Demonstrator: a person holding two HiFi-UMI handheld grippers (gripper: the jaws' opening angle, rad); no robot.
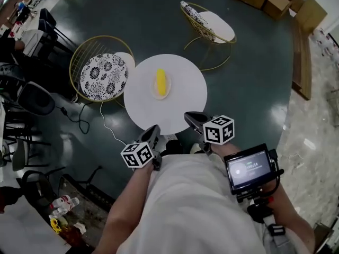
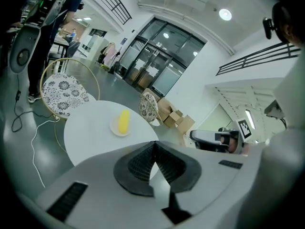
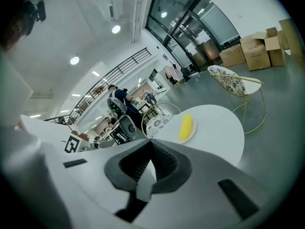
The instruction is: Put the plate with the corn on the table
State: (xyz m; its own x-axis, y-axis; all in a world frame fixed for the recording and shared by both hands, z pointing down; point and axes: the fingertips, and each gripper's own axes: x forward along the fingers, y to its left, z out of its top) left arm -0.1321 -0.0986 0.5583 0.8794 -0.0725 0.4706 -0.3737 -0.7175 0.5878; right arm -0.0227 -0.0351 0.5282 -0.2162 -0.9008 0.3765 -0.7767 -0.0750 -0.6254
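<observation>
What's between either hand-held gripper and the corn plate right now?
Nothing visible. The plate with the corn already sits on the round white table; only bare tabletop lies between it and the left hand-held gripper and right hand-held gripper, both shut and empty.

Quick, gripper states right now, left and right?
Left gripper: shut, holding nothing.
Right gripper: shut, holding nothing.

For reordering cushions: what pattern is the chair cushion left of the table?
Chair cushion: black floral print on white; head view.
</observation>
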